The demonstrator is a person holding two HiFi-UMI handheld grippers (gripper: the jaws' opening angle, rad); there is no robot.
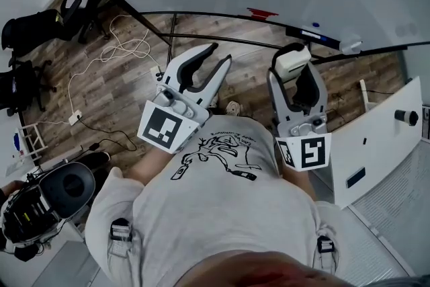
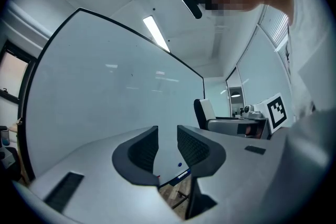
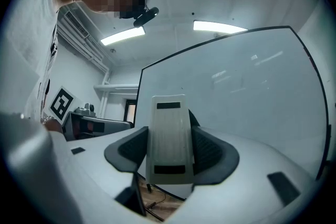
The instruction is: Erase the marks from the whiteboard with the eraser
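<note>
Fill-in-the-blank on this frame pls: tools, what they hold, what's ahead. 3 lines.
1. The right tool is shut on the ____.
2. The left tool has its jaws apart with ____ between them.
3. The large white panel that both tools face is the ____.

Missing words: eraser; nothing; whiteboard.

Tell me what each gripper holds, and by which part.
Right gripper clamps the eraser by its two long sides. Left gripper holds nothing, jaws apart.
</note>
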